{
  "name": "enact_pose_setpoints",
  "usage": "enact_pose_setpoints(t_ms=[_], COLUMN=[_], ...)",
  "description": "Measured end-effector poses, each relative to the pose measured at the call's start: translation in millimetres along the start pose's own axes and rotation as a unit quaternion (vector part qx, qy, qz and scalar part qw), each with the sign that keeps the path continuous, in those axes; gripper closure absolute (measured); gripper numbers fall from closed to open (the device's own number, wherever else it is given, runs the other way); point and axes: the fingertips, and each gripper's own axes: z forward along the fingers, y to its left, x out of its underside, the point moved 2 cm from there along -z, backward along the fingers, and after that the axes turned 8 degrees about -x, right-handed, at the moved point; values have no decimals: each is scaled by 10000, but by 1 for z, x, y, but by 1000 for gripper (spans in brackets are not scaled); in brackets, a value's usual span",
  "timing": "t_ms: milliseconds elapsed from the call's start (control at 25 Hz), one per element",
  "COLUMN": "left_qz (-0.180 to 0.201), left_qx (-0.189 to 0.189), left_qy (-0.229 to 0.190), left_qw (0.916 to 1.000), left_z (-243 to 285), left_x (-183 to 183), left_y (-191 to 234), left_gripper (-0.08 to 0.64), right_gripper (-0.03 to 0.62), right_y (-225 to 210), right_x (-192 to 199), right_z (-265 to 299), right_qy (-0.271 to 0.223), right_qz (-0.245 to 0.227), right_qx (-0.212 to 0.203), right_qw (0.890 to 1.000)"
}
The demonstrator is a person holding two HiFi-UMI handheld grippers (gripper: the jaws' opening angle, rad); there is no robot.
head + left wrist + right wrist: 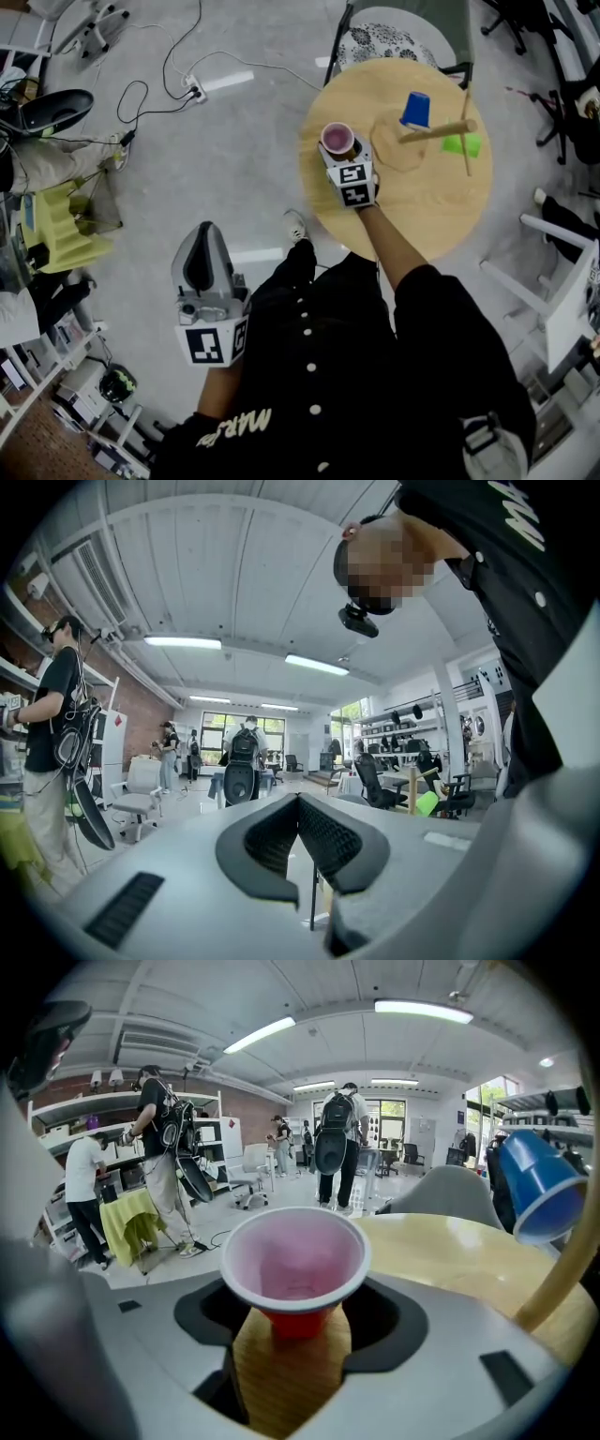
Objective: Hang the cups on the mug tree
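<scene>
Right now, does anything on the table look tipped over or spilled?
Nothing stands out. The red cup stands upright on the round wooden table, between the open jaws of the right gripper. The blue cup and green cup hang on the mug tree. No spill shows.

The round worktop (441, 216) is pale wood with a fine grain and soft sheen; the mug tree (436, 131) is bare light wood. The red cup (293, 1269) and the blue cup (536, 1185) are smooth, glossy plastic. The left gripper (299, 801) has a matt grey plastic shell and black ribbed pads (267, 841). The floor (234, 169) looks like smooth grey concrete.
</scene>
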Motion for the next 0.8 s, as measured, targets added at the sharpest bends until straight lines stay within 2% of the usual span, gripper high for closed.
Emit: enact_pose_setpoints(t_ms=[240,440,600,800], left_qz=[-48,-120,-154,-207], left_qx=[107,330,482,665], left_qy=[-70,-232,-363,-476], left_qw=[9999,9991,9981,9964], left_z=[6,11,12,11], left_x=[-4,-17,-31,-41], left_y=[-4,-22,-40,-63], left_gripper=[566,565,565,566], right_gripper=[304,302,302,302], right_y=[-4,-9,-17,-27], right_x=[-24,-42,-63,-92], right_z=[-11,-36,-65,-101], right_qy=[-454,-863,-1264,-1862], right_qz=[423,1177,1738,2425], right_qx=[43,-53,-114,-315], right_qw=[9981,9893,9766,9516])
